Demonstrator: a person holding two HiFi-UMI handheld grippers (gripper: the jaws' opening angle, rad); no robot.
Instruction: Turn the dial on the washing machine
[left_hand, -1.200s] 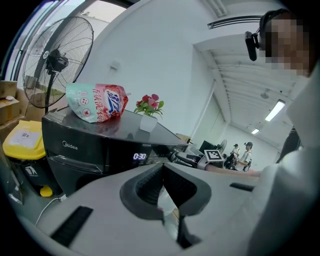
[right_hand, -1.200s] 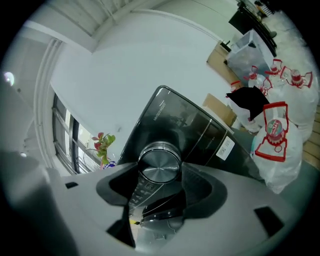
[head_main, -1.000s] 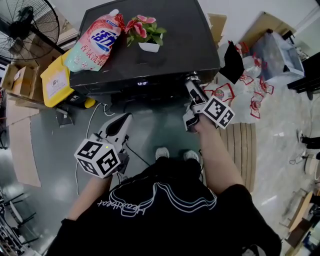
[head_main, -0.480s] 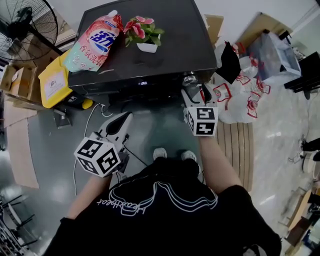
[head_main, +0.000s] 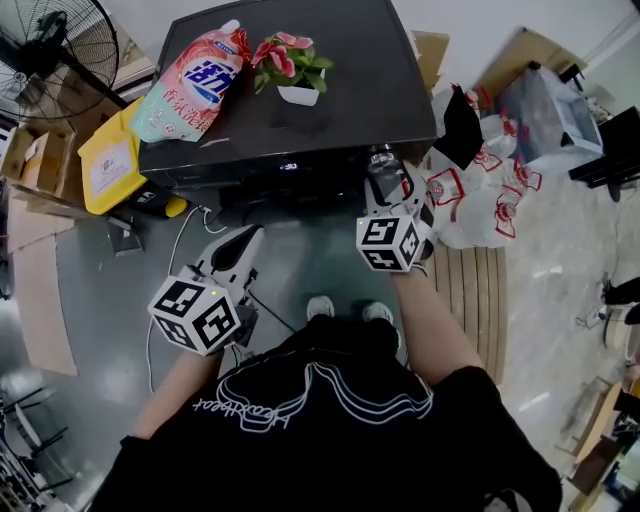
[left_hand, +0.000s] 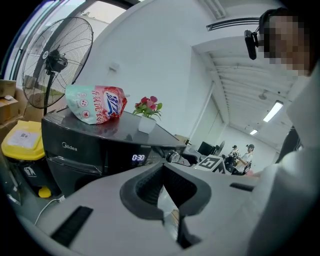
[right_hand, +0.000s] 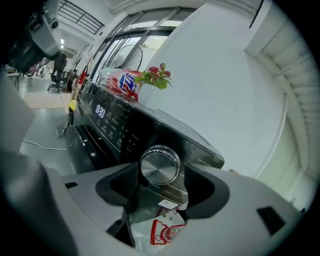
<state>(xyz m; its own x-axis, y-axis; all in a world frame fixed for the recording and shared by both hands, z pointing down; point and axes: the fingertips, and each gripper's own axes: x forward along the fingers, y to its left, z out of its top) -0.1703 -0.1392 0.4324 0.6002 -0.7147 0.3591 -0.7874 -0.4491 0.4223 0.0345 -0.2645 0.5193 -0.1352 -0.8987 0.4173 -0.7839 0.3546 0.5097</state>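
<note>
The black washing machine stands in front of me, its display lit. Its silver dial sits at the front panel's right end. My right gripper is up against that dial. In the right gripper view the dial lies between the two jaws of the right gripper. The jaws are closing, with a thin gap still showing on each side. My left gripper hangs low over the floor, away from the machine. In its own view the left gripper has its jaws together and empty.
On the machine's lid lie a pink detergent bag and a small flower pot. A standing fan and a yellow bin are at the left. Plastic bags and a slatted mat are at the right. A cable runs over the floor.
My right gripper has rolled at the dial: its marker cube swung from the right side round to the near side. The left gripper has stayed where it was.
</note>
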